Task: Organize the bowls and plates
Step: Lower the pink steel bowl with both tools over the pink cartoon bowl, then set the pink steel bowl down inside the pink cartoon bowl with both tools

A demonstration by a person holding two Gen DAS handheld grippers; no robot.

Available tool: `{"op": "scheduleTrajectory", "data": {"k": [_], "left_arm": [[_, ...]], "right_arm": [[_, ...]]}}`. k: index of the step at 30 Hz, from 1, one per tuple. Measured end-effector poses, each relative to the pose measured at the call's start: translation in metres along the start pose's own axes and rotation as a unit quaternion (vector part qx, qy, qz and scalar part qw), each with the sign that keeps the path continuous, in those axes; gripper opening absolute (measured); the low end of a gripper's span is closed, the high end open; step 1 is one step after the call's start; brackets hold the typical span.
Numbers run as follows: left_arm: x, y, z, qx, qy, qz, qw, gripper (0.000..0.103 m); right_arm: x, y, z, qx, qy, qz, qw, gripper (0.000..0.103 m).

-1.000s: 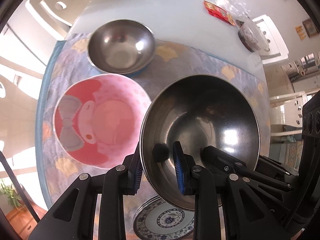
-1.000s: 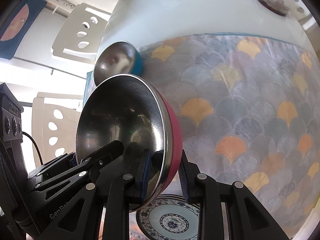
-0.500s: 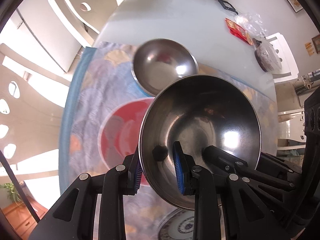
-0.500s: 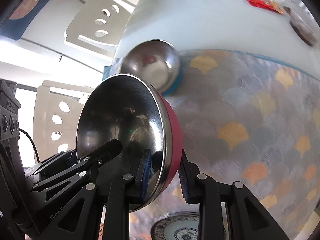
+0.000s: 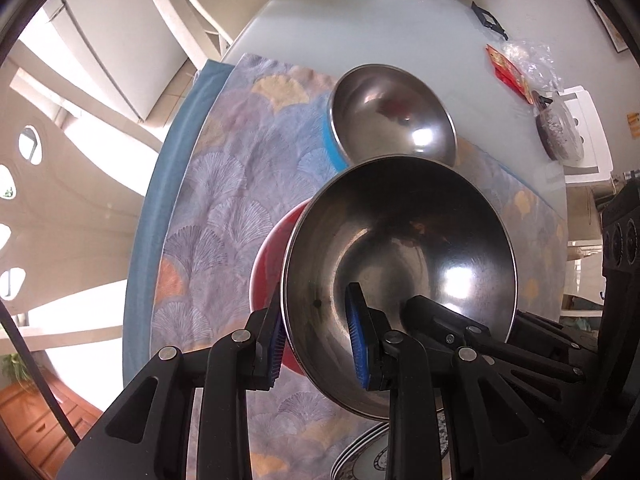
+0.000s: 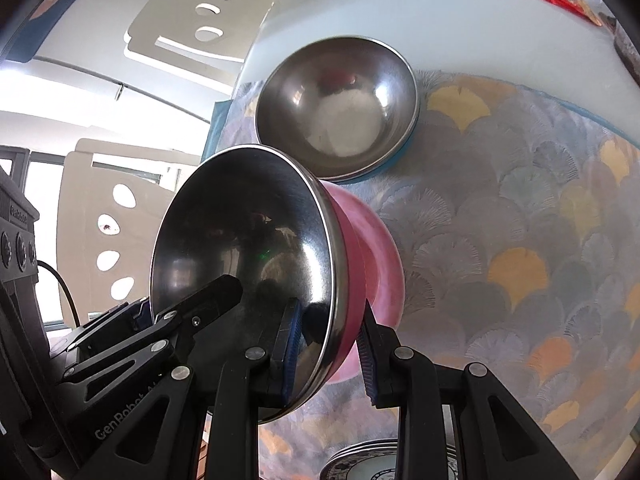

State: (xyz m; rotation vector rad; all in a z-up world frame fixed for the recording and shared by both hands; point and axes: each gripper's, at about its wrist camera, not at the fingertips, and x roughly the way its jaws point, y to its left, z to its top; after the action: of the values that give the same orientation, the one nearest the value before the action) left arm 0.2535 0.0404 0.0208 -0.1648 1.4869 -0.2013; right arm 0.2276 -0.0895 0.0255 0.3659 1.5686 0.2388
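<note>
Pink bowl hides pink plate; patterned plates cut off.

Bright window daylight, steel glare, fisheye-warped edges, sharp focus.

I think I am looking into a home, in the room where people eat. There is a big round table with a pale, shiny top. A soft cloth with fan shapes in blue, purple and yellow lies over part of it. White chairs with oval holes in their backs stand around the table. Bowls and patterned plates sit on the cloth, like at mealtime. Far across the table I see red packets, a crinkly clear bag and a covered dish. A wooden cabinet with drawers and a green plant sit low by the floor.
</note>
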Motion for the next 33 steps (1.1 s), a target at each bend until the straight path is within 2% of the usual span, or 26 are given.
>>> {"op": "scheduleTrajectory", "data": {"k": [15,33], "left_arm": [[0.015,0.006,0.002,-0.009,0.015,-0.006,0.9998,0.025],[0.015,0.004,0.001,-0.004,0.017,-0.015,0.9997,0.026]], "right_arm": [[0.018,-0.012,0.005,0.01,0.03,0.005,0.999,0.027],[0.02,-0.011,0.009,0.018,0.038,0.005,0.999,0.028]]}}
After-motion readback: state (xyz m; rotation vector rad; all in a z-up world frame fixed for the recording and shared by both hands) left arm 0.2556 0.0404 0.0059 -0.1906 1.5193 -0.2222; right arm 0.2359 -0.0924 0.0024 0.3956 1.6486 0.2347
